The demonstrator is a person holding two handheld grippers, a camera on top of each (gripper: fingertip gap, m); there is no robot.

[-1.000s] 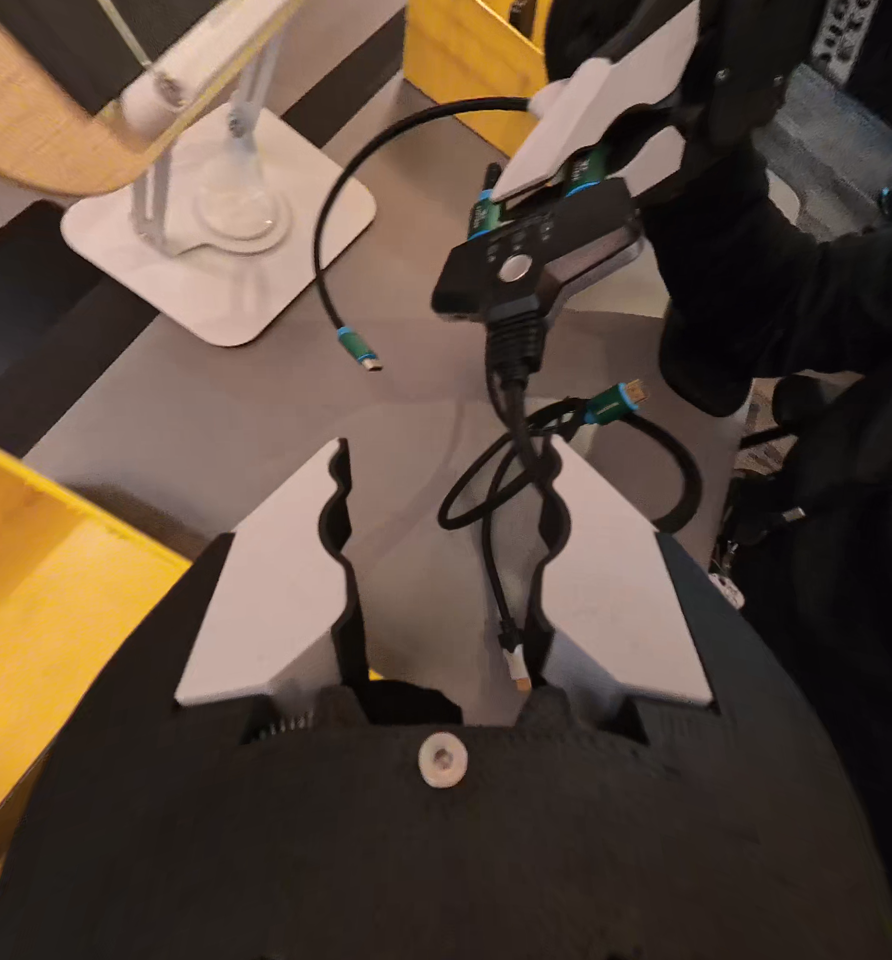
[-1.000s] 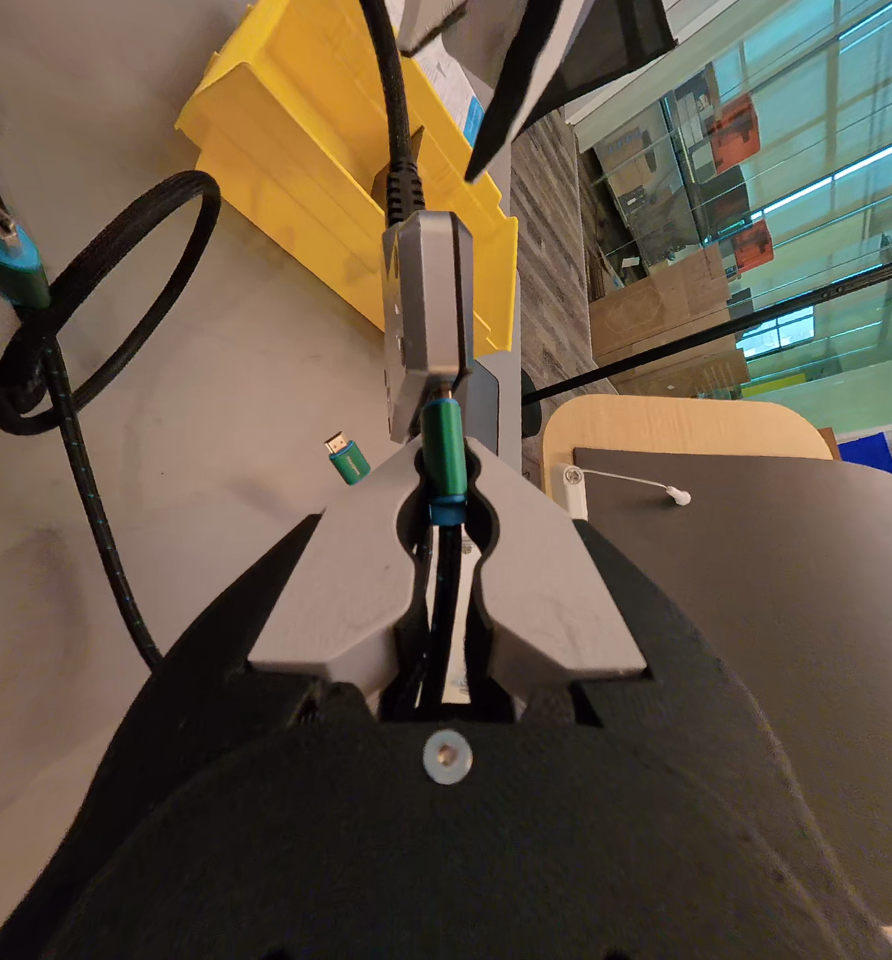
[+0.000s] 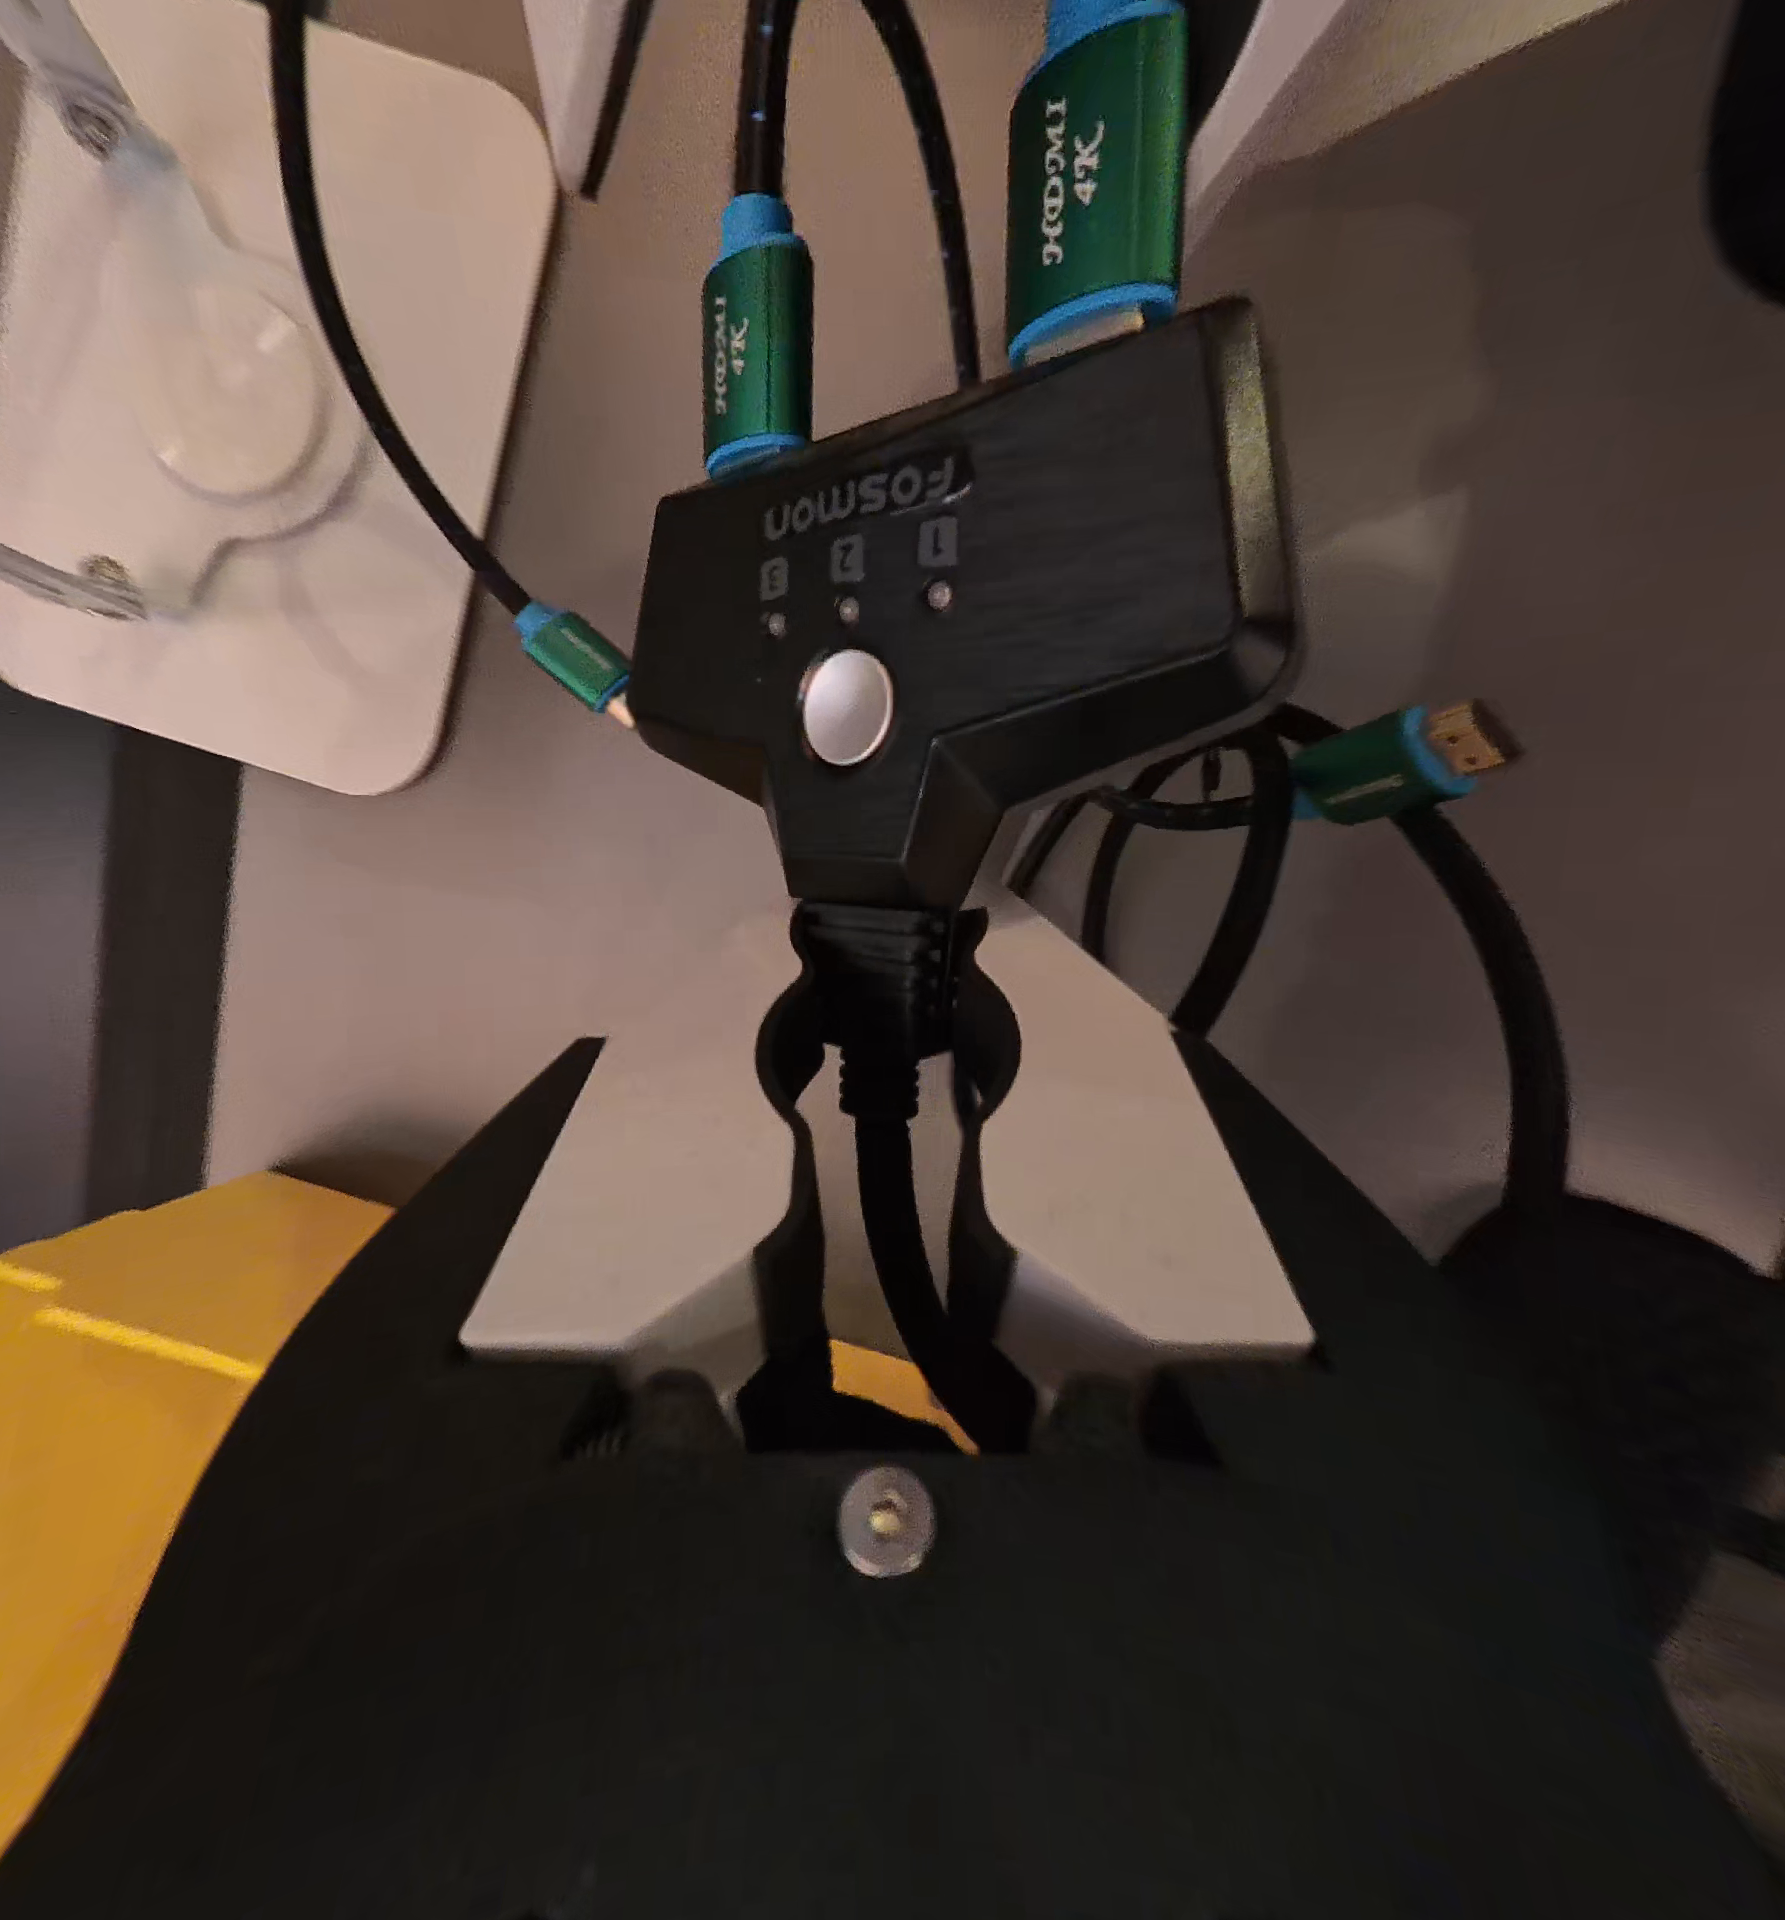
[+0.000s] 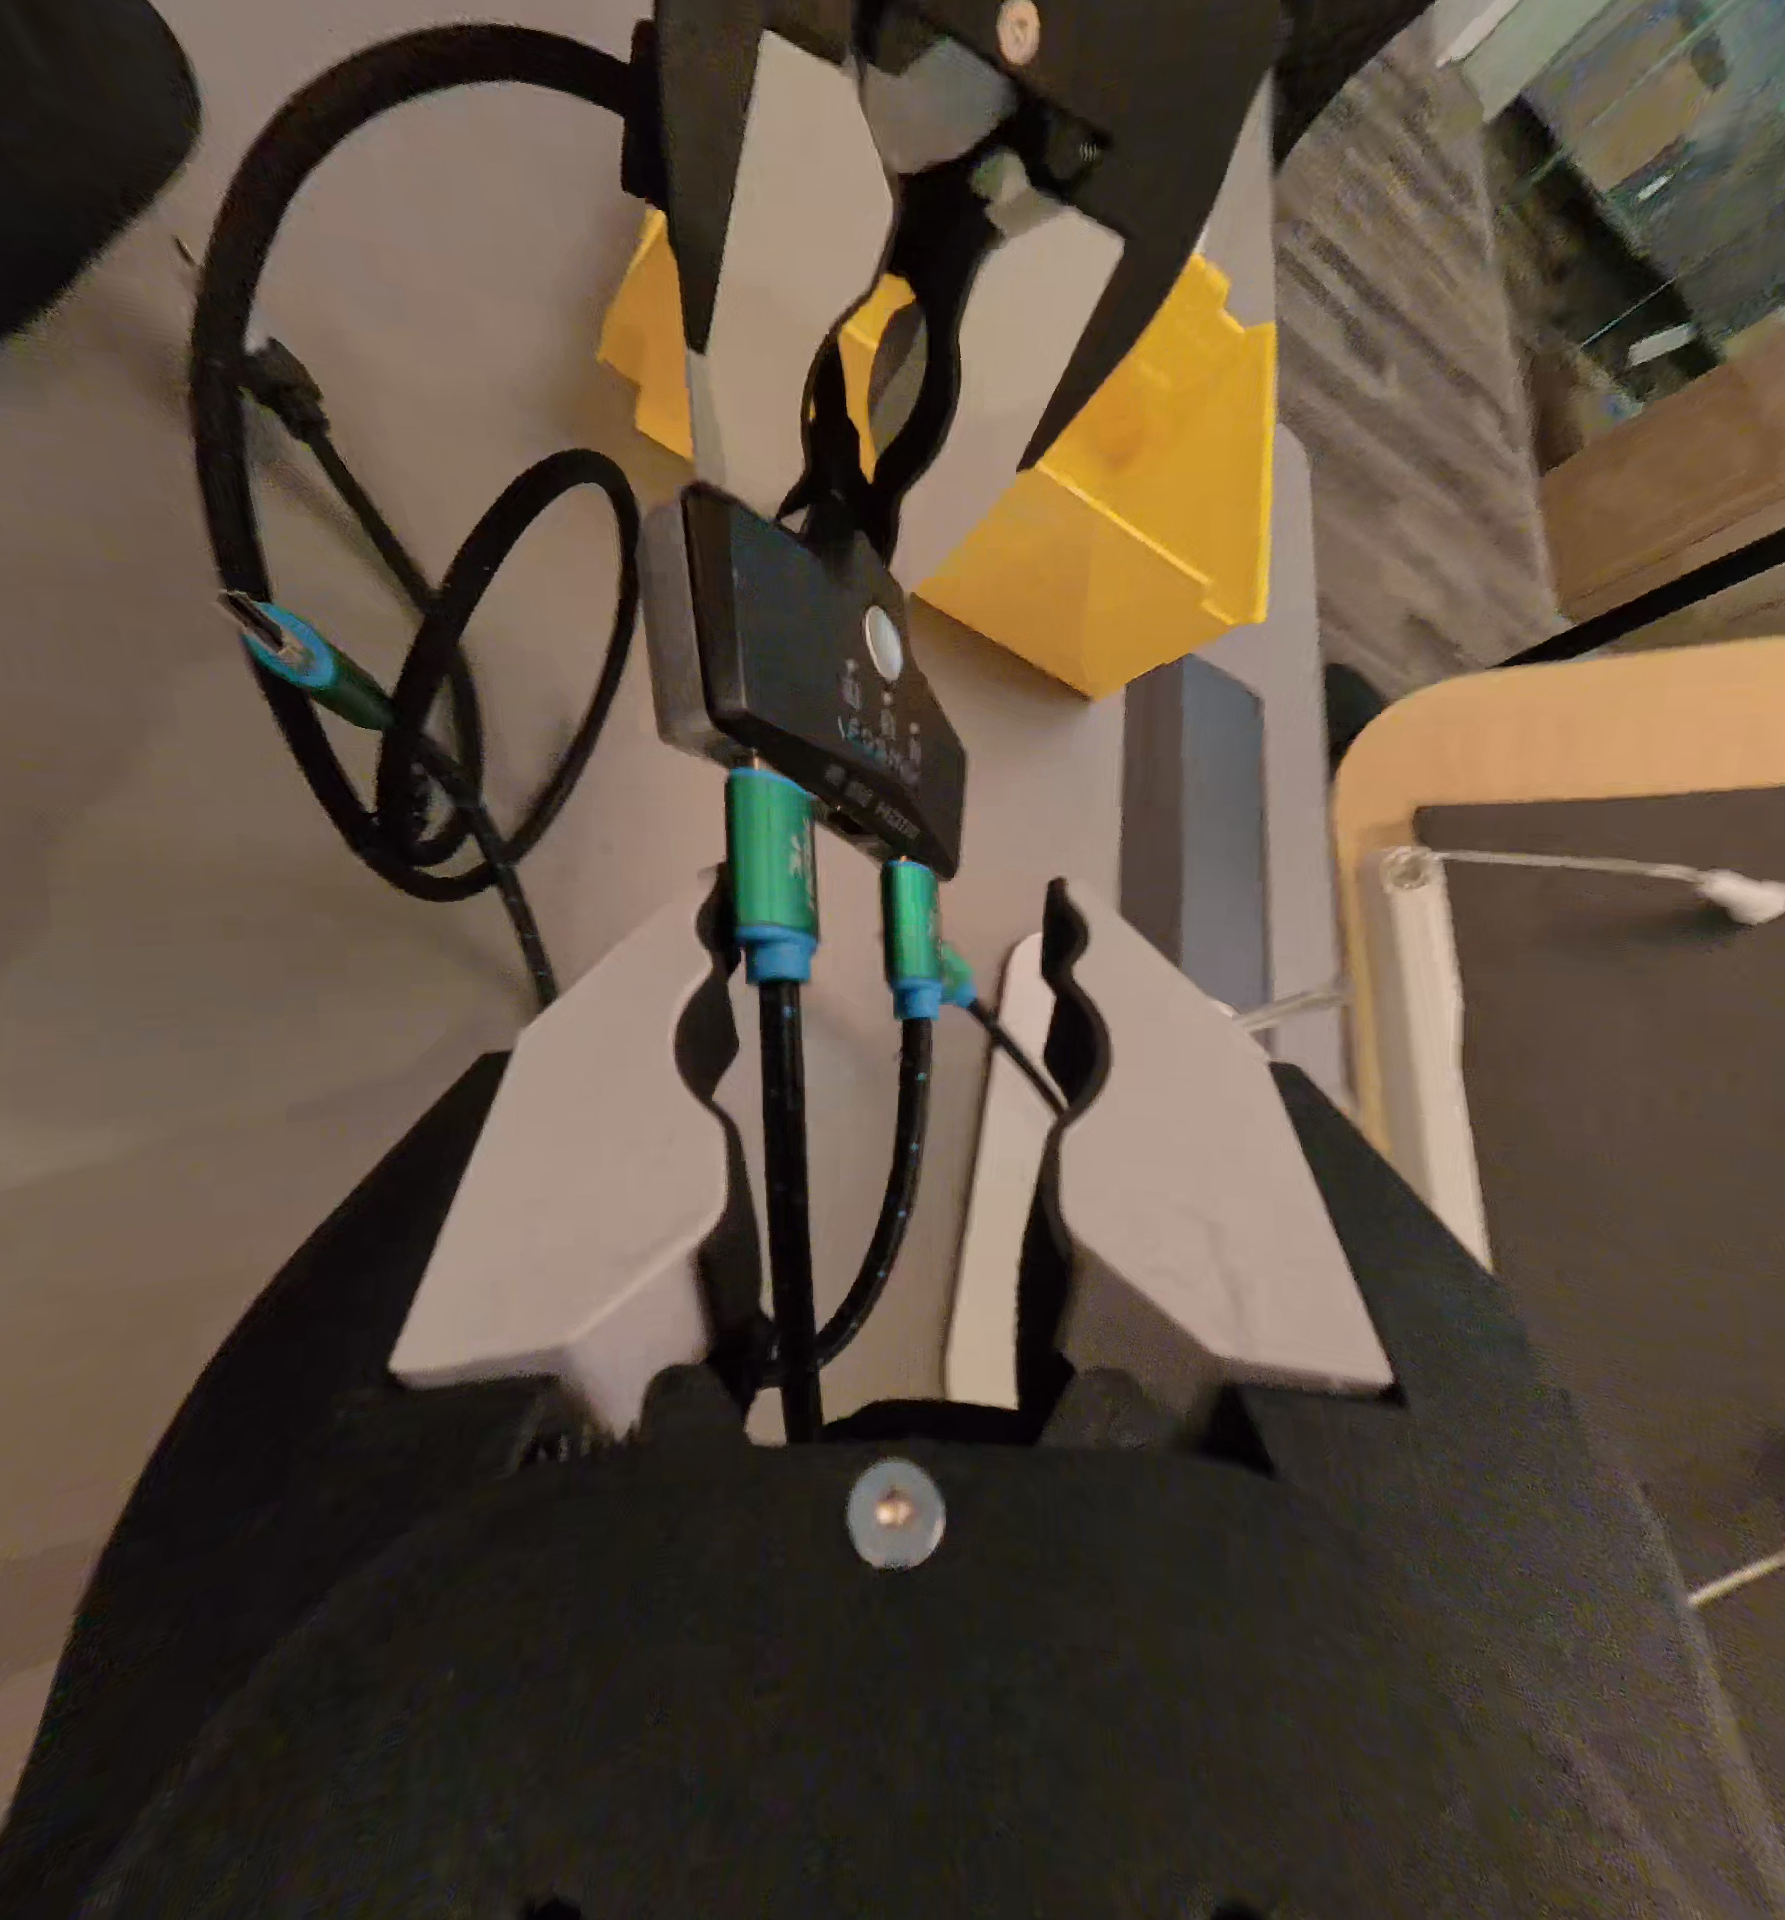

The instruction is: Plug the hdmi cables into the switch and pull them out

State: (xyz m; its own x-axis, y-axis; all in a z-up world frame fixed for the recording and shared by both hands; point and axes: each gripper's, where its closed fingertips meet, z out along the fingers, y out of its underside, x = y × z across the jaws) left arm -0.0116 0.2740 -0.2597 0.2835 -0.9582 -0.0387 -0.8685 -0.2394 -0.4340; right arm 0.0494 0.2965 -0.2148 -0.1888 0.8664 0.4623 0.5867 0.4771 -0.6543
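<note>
The black HDMI switch (image 3: 971, 623) hangs above the grey table. My left gripper (image 3: 883, 966) is shut on the ribbed collar of the switch's own black cable (image 3: 872, 977). Two green HDMI plugs (image 3: 758, 353) (image 3: 1096, 187) sit in the switch's ports. In the right wrist view the switch (image 4: 805, 665) is straight ahead, and my right gripper (image 4: 883, 904) is open with both plugged-in plugs (image 4: 768, 862) (image 4: 912, 925) between its fingers. Two loose green plugs (image 3: 571, 660) (image 3: 1387, 758) lie on the table.
Coiled black cable (image 4: 431, 727) lies left of the switch. Yellow bins (image 4: 1106, 540) stand behind it, and another yellow bin (image 3: 88, 1403) is at the lower left. A white stand base (image 3: 244, 416) and a wood-edged dark board (image 4: 1594, 1039) are nearby. Across from one pair of fingers to the other is roughly 8 cm.
My left gripper moved up to the switch and shut on its cable collar. My right gripper, which was shut on a green plug, has opened. The switch now lies flatter.
</note>
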